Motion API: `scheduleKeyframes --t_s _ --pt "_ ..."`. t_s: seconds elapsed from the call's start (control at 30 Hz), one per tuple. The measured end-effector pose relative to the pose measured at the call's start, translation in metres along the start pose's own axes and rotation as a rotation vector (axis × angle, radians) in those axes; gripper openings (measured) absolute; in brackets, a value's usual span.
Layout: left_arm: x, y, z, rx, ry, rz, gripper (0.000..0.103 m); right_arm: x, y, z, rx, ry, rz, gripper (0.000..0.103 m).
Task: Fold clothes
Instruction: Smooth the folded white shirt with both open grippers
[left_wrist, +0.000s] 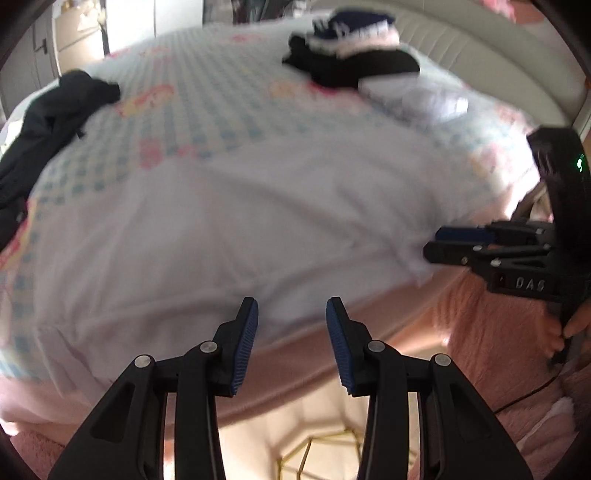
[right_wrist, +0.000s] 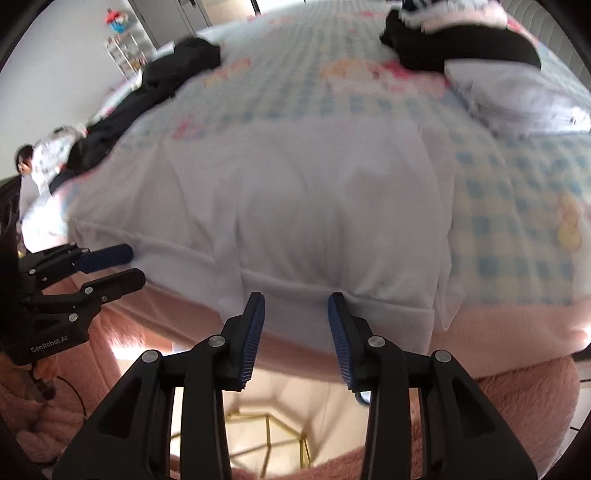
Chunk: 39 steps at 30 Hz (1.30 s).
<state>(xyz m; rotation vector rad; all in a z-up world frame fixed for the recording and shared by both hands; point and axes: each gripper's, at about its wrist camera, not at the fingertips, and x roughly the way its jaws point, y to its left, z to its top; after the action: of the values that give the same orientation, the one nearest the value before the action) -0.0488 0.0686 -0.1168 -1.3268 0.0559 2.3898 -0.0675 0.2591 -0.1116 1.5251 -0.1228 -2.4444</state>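
Two spread grippers, left gripper (left_wrist: 291, 314), right gripper (right_wrist: 296, 310), one white garment (left_wrist: 229, 229), seemingly flat

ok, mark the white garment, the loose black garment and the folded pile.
white garment (right_wrist: 303, 206): right wrist view, middle of its spread front.
loose black garment (left_wrist: 55, 114): left wrist view, its bunched middle.
folded pile (left_wrist: 354, 55): left wrist view, black layer.

A bed (right_wrist: 517, 206) fills the room, spread with a pale blue checked quilt (left_wrist: 207, 110) printed with pink motifs over a pink fleecy skirt (left_wrist: 491, 332). A padded cream headboard (left_wrist: 461, 44) curves along its far side. Cream floor tiles (right_wrist: 317, 413) with gold lines lie below; pale cupboard doors (left_wrist: 77, 37) stand beyond in soft daylight.
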Motion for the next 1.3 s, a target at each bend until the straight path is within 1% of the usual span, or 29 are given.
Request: scheduleKeyframes --t_s 0.07,0.1,0.17,0.2,0.23,0.27,0.3,0.37,0.4,0.47,0.53,0.63,0.67,0.73,0.83,0.87,0.93,0.97,1.0,1.03,1.07,1.13,1.2,1.27,1.3 --pt "-0.004 0.012 0.007 -0.049 -0.030 0.024 0.041 -0.009 0.004 0.008 -0.001 -0.069 -0.004 0.038" --pt "-0.005 0.019 0.009 -0.076 -0.039 0.037 0.041 -0.011 0.004 0.013 0.006 -0.089 -0.013 0.041" --pt "-0.004 0.032 0.009 -0.106 -0.026 0.076 0.041 -0.007 0.002 0.017 0.020 -0.088 -0.058 0.046" --pt "-0.002 0.040 0.007 -0.115 -0.009 0.102 0.040 -0.001 -0.001 0.018 0.023 -0.060 -0.086 0.046" --pt "0.001 0.047 0.004 -0.125 0.005 0.112 0.040 0.006 -0.004 0.015 0.025 -0.029 -0.102 0.046" --pt "0.002 0.054 0.001 -0.142 0.010 0.105 0.040 0.012 -0.007 0.013 0.027 0.002 -0.119 0.046" --pt "0.000 0.060 -0.002 -0.161 0.011 0.092 0.040 0.011 -0.011 0.009 0.033 0.004 -0.107 0.046" --pt "-0.012 0.066 -0.010 -0.191 -0.022 0.062 0.040 0.008 -0.018 0.002 0.044 0.004 -0.083 0.046" --pt "-0.023 0.069 -0.013 -0.206 -0.060 0.054 0.041 0.003 -0.023 -0.001 0.053 -0.003 -0.065 0.046" --pt "-0.036 0.083 -0.012 -0.242 -0.119 0.065 0.041 -0.006 -0.031 0.000 0.078 -0.029 -0.043 0.046" --pt "-0.039 0.097 -0.006 -0.279 -0.153 0.084 0.041 -0.018 -0.040 0.010 0.117 -0.088 -0.024 0.046" --pt "-0.032 0.116 0.010 -0.314 -0.163 0.126 0.041 -0.023 -0.047 0.035 0.137 -0.164 -0.065 0.046" --pt "-0.031 0.118 0.015 -0.313 -0.172 0.118 0.041 -0.020 -0.047 0.045 0.137 -0.179 -0.087 0.046" --pt "-0.025 0.122 0.021 -0.333 -0.186 0.085 0.041 -0.007 -0.049 0.066 0.133 -0.176 -0.128 0.046" --pt "-0.004 0.129 0.022 -0.367 -0.138 0.078 0.041 0.011 -0.058 0.083 0.136 -0.145 -0.158 0.046" --pt "0.003 0.131 0.021 -0.371 -0.115 0.090 0.041 0.018 -0.060 0.081 0.138 -0.121 -0.169 0.046" --pt "0.015 0.134 0.017 -0.373 -0.069 0.135 0.041 0.031 -0.065 0.078 0.140 -0.072 -0.190 0.046" --pt "0.018 0.138 0.013 -0.379 -0.046 0.170 0.041 0.034 -0.068 0.075 0.139 -0.061 -0.202 0.044" --pt "0.021 0.143 0.010 -0.385 -0.026 0.210 0.043 0.037 -0.071 0.073 0.137 -0.050 -0.215 0.044" --pt "0.021 0.145 0.009 -0.385 -0.010 0.234 0.045 0.036 -0.077 0.071 0.154 -0.054 -0.226 0.044" --pt "0.017 0.144 0.011 -0.369 -0.010 0.241 0.045 0.031 -0.083 0.069 0.180 -0.068 -0.232 0.045" --pt "0.006 0.137 0.020 -0.315 -0.037 0.243 0.046 0.021 -0.093 0.066 0.234 -0.098 -0.243 0.045" --pt "-0.001 0.124 0.033 -0.239 -0.076 0.235 0.046 0.010 -0.095 0.071 0.255 -0.140 -0.229 0.045" --pt "0.001 0.114 0.048 -0.185 -0.095 0.200 0.046 0.003 -0.082 0.081 0.203 -0.183 -0.235 0.045" --pt "0.007 0.109 0.054 -0.167 -0.090 0.182 0.046 0.008 -0.078 0.081 0.193 -0.175 -0.243 0.046"
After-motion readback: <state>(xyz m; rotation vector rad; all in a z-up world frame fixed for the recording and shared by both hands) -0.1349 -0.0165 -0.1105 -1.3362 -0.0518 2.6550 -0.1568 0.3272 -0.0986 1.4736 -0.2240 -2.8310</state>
